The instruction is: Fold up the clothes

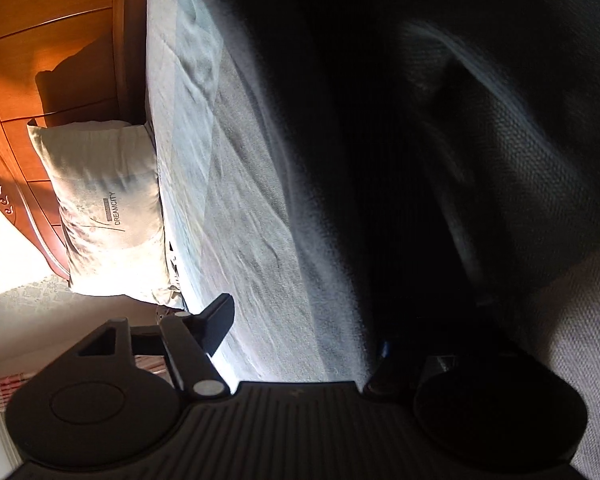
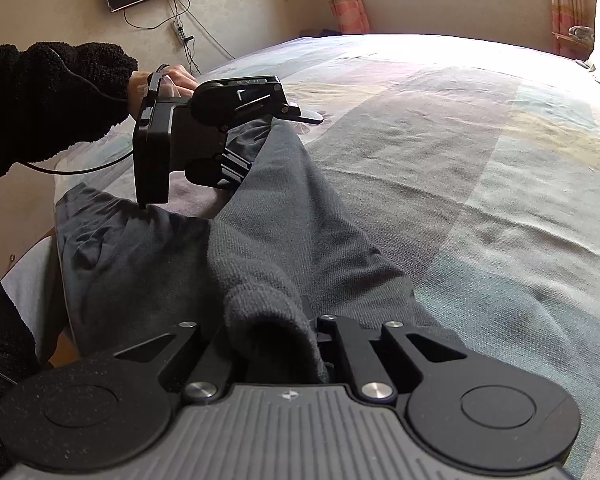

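Claw on our right (image 2: 284, 344) grips the grey garment (image 2: 268, 216) at lower centre. Our left claw (image 2: 284, 120), upper left, gapes half-wide around the far edge; we should pinch squarely before lifting off the bed (image 2: 480, 160).

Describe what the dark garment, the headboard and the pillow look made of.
Garment: dark grey knit, likely cotton jersey or fleece; matte, with a visible looped weave.
Headboard: wood or wood veneer with an orange-brown glossy varnish, panelled, with carved scrollwork.
Pillow: pale woven case, slightly sheeny, with soft creases and a printed logo; the fibre is unclear.
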`<state>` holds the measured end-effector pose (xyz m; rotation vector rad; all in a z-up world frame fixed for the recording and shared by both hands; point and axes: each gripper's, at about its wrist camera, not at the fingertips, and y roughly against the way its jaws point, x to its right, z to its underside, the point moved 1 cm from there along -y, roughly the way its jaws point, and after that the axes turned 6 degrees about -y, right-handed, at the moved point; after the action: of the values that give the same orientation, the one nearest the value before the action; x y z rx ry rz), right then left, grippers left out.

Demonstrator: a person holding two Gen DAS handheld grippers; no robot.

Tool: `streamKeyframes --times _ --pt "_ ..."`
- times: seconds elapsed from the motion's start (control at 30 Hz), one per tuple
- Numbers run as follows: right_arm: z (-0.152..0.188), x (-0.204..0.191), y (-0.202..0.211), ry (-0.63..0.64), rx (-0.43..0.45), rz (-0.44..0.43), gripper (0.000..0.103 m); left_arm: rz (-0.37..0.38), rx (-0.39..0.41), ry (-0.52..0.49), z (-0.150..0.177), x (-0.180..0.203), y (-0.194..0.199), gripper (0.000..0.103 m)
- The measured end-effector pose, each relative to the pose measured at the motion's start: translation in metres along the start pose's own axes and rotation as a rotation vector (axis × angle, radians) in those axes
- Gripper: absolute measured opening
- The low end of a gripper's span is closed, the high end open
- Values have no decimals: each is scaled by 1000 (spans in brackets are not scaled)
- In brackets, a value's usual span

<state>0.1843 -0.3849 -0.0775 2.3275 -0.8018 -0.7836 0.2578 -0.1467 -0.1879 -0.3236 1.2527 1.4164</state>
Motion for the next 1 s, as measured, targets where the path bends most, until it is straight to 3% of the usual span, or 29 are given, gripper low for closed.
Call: streamKeyframes --times 0.07,0.1,0.13,0.2,0.3,0.53,0.73,1.0 --pt "1 0 -1 -4 -3 1 8 23 9 -8 0 7 0 33" --pt "1 0 -1 -6 -3 1 8 39 8 -20 -1 13 0 10" --pt "2 -1 0 -8 -3 0 8 38 1 -32 -4 19 0 0" --pt "3 -1 -1 -12 -2 1 8 35 -17 2 -6 19 0 0" --pt "3 -1 -1 -17 -5 14 9 106 -27 116 -3 -4 0 3" --pt "-2 10 11 -45 38 46 8 125 -57 140 7 -48 17 2" --pt "-8 28 30 -108 118 54 8 170 -48 240 7 -77 52 0" --pt "-1 28 45 -124 159 34 10 160 -9 346 -4 -91 104 0"
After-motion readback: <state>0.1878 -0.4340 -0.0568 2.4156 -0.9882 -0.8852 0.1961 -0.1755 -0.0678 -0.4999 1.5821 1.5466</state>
